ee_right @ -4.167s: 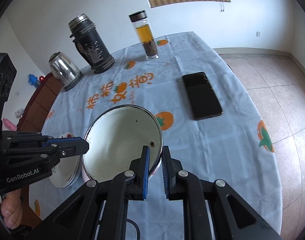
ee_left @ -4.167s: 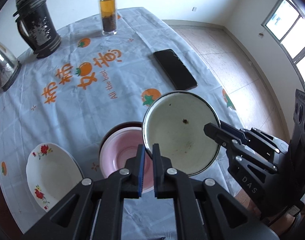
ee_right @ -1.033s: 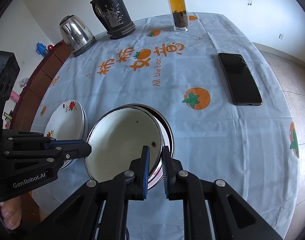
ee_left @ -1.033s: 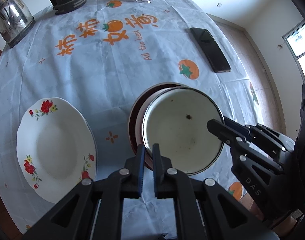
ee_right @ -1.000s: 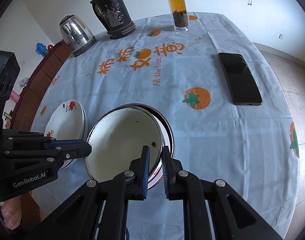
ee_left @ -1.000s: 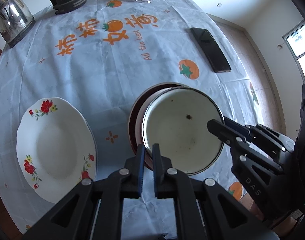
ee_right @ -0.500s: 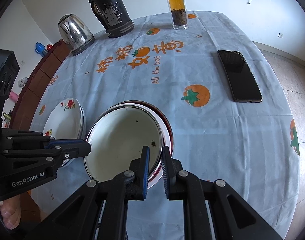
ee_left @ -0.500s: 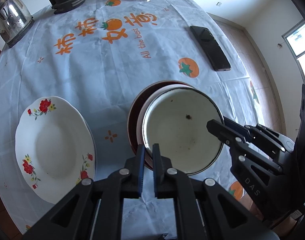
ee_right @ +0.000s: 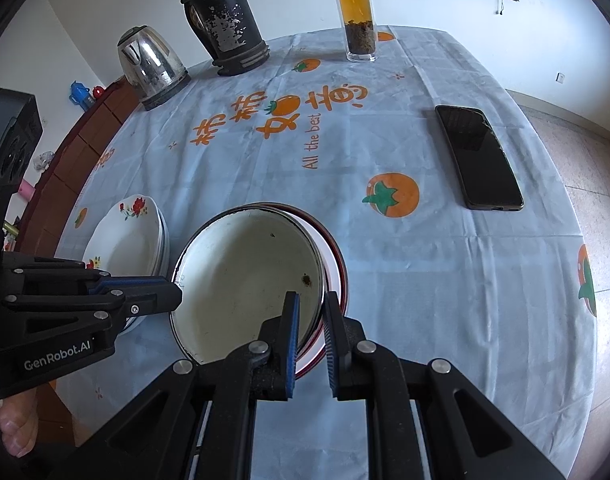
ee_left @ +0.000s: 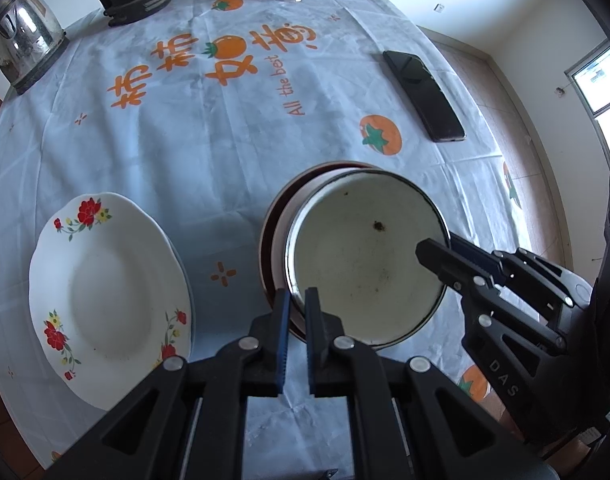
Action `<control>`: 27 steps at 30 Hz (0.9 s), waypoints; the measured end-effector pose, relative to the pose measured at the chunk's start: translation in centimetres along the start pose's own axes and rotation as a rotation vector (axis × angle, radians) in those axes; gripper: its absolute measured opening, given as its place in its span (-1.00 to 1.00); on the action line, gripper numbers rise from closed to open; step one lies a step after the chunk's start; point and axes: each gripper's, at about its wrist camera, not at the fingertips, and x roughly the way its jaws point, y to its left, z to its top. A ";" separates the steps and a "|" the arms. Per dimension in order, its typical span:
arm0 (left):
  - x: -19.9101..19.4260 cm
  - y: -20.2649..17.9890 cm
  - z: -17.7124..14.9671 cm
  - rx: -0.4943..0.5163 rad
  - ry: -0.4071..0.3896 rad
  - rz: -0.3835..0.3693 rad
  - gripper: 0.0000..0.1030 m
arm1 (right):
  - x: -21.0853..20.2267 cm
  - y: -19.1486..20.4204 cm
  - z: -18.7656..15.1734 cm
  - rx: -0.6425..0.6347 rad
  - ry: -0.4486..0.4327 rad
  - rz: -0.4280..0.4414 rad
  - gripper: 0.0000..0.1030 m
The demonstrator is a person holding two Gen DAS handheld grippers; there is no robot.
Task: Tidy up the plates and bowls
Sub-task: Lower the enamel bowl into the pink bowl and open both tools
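Observation:
A cream enamel bowl point(ee_left: 365, 264) point(ee_right: 245, 280) with a dark rim and specks inside sits low in a pink bowl point(ee_left: 283, 224) point(ee_right: 333, 268), which nests in a dark red bowl point(ee_left: 267, 236) point(ee_right: 343, 264). My left gripper point(ee_left: 298, 306) point(ee_right: 173, 300) is shut on the enamel bowl's left rim. On the opposite rim my right gripper point(ee_right: 311, 308) point(ee_left: 433, 248) is shut too, one pad inside the wall and one outside. Left of the bowls lies a stack of white plates point(ee_left: 105, 292) point(ee_right: 125, 236) with red flowers.
On the light blue tablecloth lie a black phone point(ee_left: 423, 94) point(ee_right: 479, 156) at the right, and a steel kettle point(ee_right: 151, 66), a black thermos point(ee_right: 223, 20) and a glass tea bottle point(ee_right: 355, 12) at the far edge. A person's hand point(ee_right: 17, 428) shows at the lower left.
Four seconds ago both grippers held the enamel bowl above and right of the pink bowl; now it sits down inside it. Over the last second nothing has visibly moved.

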 end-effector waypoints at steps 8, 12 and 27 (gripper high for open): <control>0.1 0.1 0.1 -0.001 0.003 -0.001 -0.93 | 0.0 0.1 0.1 -0.004 -0.003 0.003 -0.74; 0.3 0.2 0.1 0.003 0.001 0.003 -0.93 | 0.0 0.1 0.1 -0.007 -0.004 0.004 -0.74; 0.1 0.2 0.0 0.001 0.000 -0.007 -0.93 | 0.0 0.5 0.1 -0.028 -0.003 -0.013 -0.74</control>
